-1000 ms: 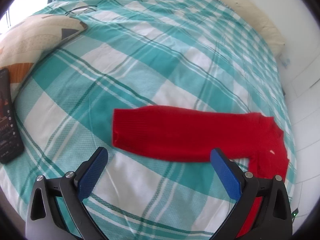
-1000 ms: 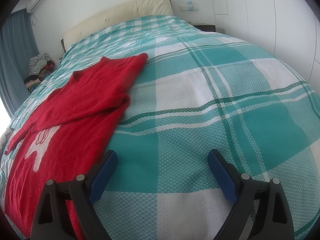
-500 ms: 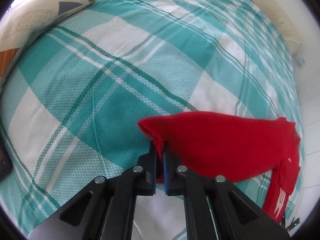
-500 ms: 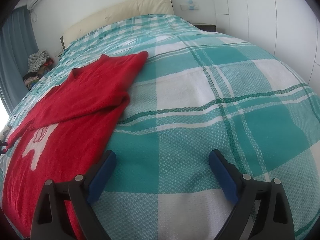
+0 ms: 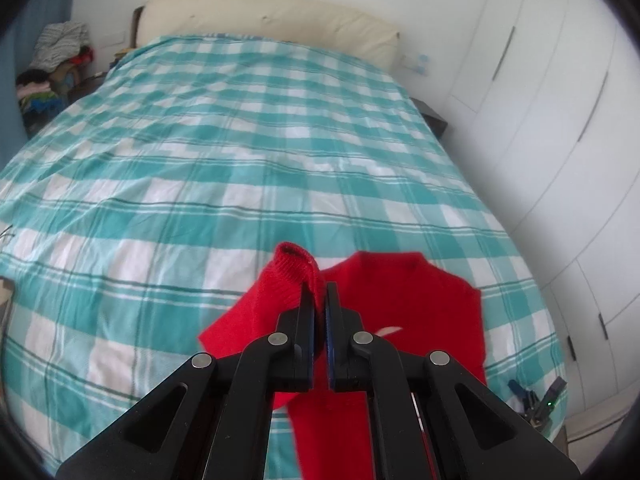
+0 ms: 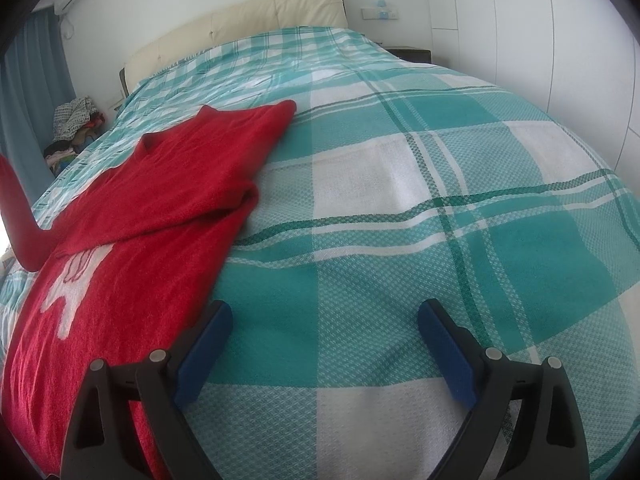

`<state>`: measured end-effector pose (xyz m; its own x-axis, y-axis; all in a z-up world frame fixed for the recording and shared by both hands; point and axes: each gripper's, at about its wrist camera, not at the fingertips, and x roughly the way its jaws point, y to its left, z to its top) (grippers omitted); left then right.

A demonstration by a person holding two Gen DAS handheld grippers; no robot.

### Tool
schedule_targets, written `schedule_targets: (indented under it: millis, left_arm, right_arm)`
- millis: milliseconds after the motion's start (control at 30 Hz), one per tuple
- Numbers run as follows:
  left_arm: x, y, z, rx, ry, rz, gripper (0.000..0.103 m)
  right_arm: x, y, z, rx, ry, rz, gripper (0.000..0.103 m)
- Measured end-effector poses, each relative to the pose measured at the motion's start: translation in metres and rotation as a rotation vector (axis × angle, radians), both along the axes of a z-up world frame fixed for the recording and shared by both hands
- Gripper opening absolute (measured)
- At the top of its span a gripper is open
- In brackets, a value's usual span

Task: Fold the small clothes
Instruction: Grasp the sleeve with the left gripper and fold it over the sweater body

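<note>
A small red sweater (image 6: 132,248) with a white figure on its front lies on the teal checked bedspread (image 6: 440,184). One sleeve is folded across its chest. My left gripper (image 5: 319,292) is shut on the cuff of the other sleeve (image 5: 294,266) and holds it lifted above the sweater's body (image 5: 420,304). The raised sleeve shows at the left edge of the right wrist view (image 6: 20,220). My right gripper (image 6: 324,344) is open and empty, low over the bedspread just right of the sweater's hem.
A cream headboard (image 5: 272,20) stands at the far end of the bed. A pile of clothes (image 5: 56,60) sits at the far left. White wardrobe doors (image 5: 560,120) line the right wall. My right gripper shows at the bed's right corner (image 5: 536,396).
My left gripper closed on the sleeve cuff, lifted it off the bed and swung it round toward the sweater's body. My right gripper has stayed open and barely moved.
</note>
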<state>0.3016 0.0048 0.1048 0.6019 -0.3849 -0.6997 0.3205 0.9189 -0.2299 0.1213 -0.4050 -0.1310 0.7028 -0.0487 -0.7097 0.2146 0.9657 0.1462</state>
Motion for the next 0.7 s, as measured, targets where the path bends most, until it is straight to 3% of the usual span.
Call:
schedule_targets:
  millis: [133,200,267,300,333,467,700]
  left_arm:
    - [-0.006,-0.102,-0.007,0.036,0.0,-0.166,0.003]
    - [-0.007,-0.139,-0.024,0.049,0.045,-0.222,0.01]
    - [-0.008,-0.158,-0.044,0.059,0.106,-0.232,0.046]
    - [-0.012,-0.161,-0.049,0.063,0.114,-0.212,0.073]
    - [-0.015,-0.158,-0.053,0.059,0.105,-0.19,0.082]
    - [-0.02,-0.124,-0.057,0.105,0.108,-0.11,0.082]
    - [-0.064,-0.023,-0.063,0.375,0.065,0.069,0.094]
  right_arm:
    - [0.0,-0.001,0.0,0.001,0.0,0.0,0.094]
    - [0.0,-0.001,0.0,0.003,-0.001,0.0,0.094]
    - [0.0,-0.001,0.001,0.005,-0.002,0.001,0.094]
    - [0.0,-0.001,0.001,0.006,-0.003,0.001,0.094]
    - [0.0,-0.001,0.001,0.008,-0.003,0.001,0.094]
    - [0.0,-0.001,0.001,0.013,-0.005,0.002,0.094]
    - [0.001,0.0,0.001,0.006,0.0,0.002,0.094]
